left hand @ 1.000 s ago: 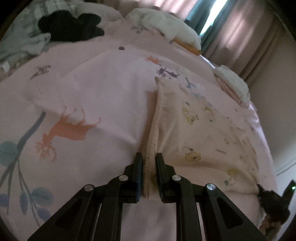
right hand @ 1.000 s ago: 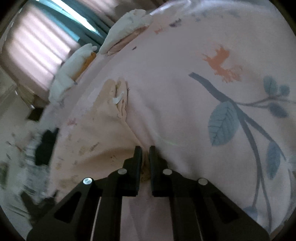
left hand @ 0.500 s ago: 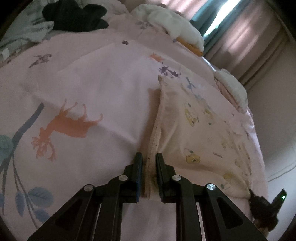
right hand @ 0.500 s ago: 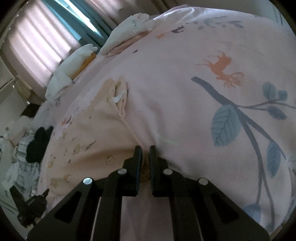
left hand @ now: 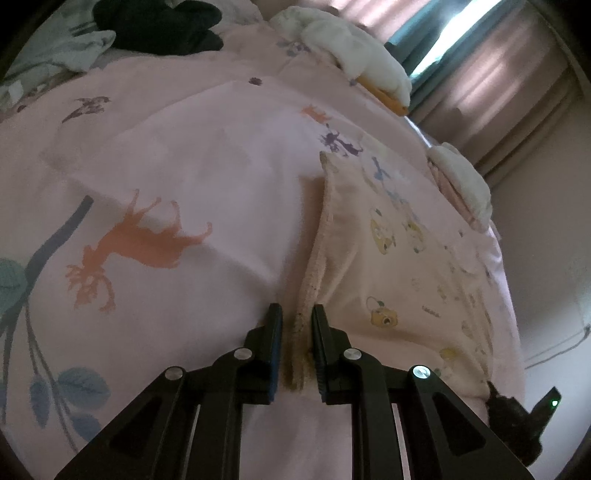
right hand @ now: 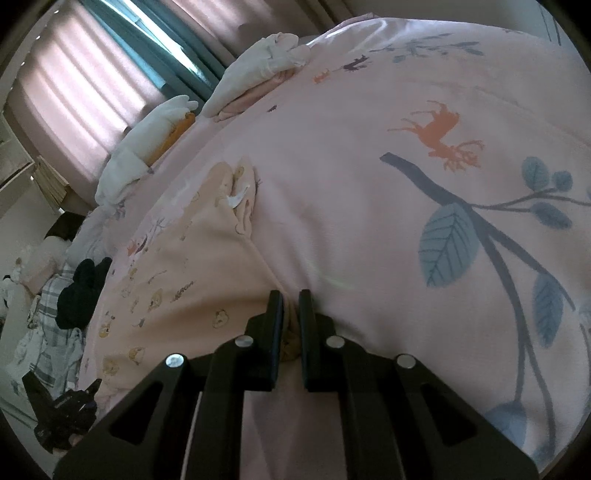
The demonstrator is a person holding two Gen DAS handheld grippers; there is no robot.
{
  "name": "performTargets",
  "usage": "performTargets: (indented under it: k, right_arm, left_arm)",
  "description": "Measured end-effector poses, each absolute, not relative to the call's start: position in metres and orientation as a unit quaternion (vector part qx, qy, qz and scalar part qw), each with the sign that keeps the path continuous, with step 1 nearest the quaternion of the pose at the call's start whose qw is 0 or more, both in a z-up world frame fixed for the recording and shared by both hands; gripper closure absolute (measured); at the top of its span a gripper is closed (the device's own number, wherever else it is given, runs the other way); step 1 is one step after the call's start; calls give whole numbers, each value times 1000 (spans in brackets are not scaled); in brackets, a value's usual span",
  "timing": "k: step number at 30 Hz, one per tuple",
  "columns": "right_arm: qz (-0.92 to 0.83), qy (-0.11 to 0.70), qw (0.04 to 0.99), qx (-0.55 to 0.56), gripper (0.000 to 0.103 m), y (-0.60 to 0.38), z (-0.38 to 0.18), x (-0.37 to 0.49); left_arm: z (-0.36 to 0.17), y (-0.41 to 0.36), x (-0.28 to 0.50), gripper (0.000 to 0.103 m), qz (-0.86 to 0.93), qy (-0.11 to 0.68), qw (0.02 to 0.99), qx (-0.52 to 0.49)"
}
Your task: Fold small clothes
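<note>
A small cream garment printed with little bears (left hand: 399, 266) lies spread on a pink bed cover (left hand: 207, 177). My left gripper (left hand: 296, 314) is shut on its ribbed hem edge near one corner. My right gripper (right hand: 290, 301) is shut on another corner of the same garment (right hand: 192, 266), which stretches away to the left in the right wrist view. The other gripper shows as a dark shape at the lower right of the left wrist view (left hand: 517, 421) and at the lower left of the right wrist view (right hand: 62, 410).
Folded white and pink clothes (left hand: 354, 62) and a second pile (left hand: 461, 181) lie along the bed's far edge by the curtains. A black garment (left hand: 159, 26) and plaid and grey clothes (right hand: 51, 325) lie at the far side. The pink cover (right hand: 406, 184) has deer and leaf prints.
Both grippers stay shut on the garment. The views have shifted slightly and the garment lies flatter and more stretched between them.
</note>
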State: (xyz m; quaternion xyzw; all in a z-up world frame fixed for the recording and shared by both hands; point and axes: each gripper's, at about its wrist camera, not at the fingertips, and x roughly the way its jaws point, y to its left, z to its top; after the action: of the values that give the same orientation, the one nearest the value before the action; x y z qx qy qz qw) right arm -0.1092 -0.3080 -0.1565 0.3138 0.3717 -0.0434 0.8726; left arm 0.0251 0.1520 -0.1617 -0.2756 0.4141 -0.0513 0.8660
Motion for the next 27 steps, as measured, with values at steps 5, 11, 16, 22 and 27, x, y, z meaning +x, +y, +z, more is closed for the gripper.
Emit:
performTargets:
  k: [5, 11, 16, 22, 27]
  right_arm:
    - [-41, 370, 871, 319, 97, -310, -158, -110]
    - [-39, 366, 874, 319, 97, -311, -161, -111]
    - [-38, 371, 870, 323, 97, -312, -161, -110]
    - [-38, 384, 856, 344, 97, -320, -156, -120]
    - [-72, 390, 848, 351, 93, -325, -150, -137]
  left_arm:
    - [-166, 168, 25, 85, -62, 417, 850, -315]
    - [-162, 177, 20, 85, -40, 413, 856, -309]
    - [-165, 182, 22, 85, -50, 411, 854, -316]
    - [-168, 186, 23, 85, -51, 408, 850, -329]
    - [-169, 178, 24, 85, -41, 393, 866, -305]
